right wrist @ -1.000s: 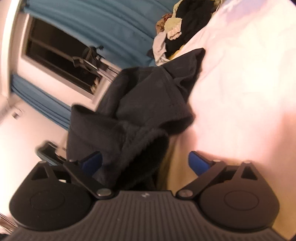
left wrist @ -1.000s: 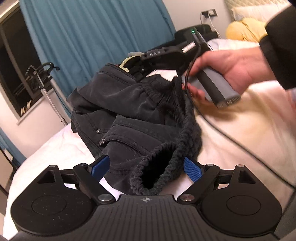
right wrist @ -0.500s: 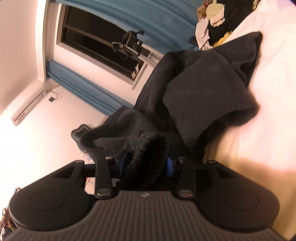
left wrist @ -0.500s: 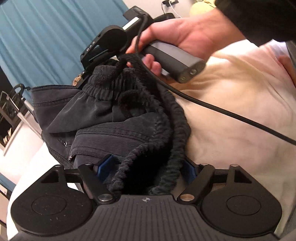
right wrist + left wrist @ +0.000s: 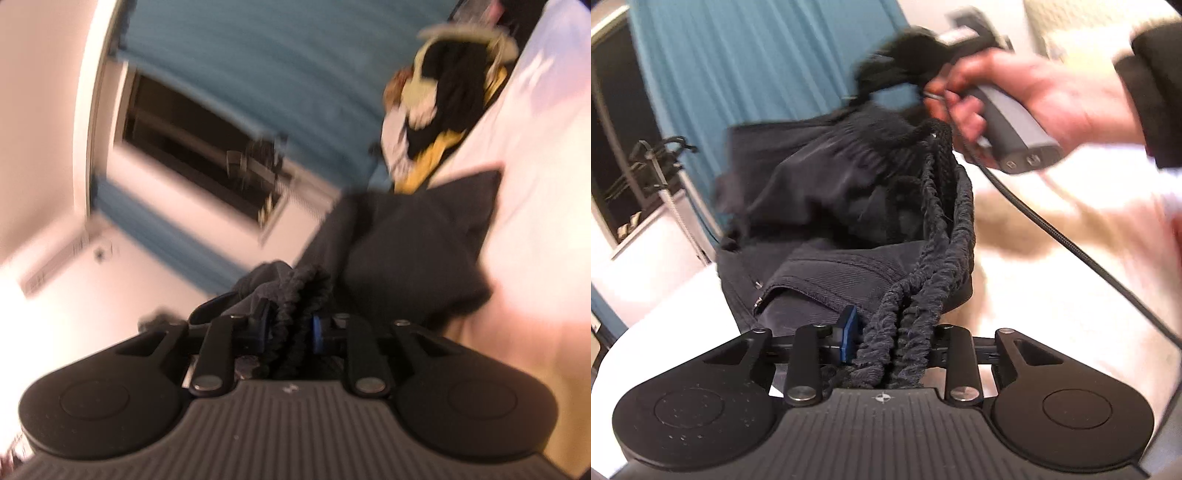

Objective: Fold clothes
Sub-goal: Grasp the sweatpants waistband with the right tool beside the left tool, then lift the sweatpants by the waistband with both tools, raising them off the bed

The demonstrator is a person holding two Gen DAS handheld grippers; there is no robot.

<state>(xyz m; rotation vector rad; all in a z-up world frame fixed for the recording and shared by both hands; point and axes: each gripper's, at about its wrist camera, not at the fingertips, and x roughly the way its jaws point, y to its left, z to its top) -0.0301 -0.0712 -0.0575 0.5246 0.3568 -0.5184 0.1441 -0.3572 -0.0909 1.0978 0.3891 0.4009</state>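
A pair of dark grey shorts (image 5: 827, 206) with a gathered elastic waistband (image 5: 916, 302) hangs lifted above the white bed (image 5: 1052, 302). My left gripper (image 5: 892, 332) is shut on one part of the waistband. My right gripper (image 5: 290, 328) is shut on another part of it (image 5: 295, 295); in the left wrist view it shows at the top, held by a hand (image 5: 1027, 99), blurred. The shorts' legs (image 5: 413, 243) trail down to the bed in the right wrist view.
A pile of other clothes (image 5: 443, 103) lies on the bed's far end. A teal curtain (image 5: 757, 62) and a dark window (image 5: 192, 147) stand behind. A black cable (image 5: 1071, 243) runs from the right gripper's handle across the bed.
Both grippers have closed on the waistband, the right first and the left after. The shorts have been lifted off the bed, and both views are blurred by motion.
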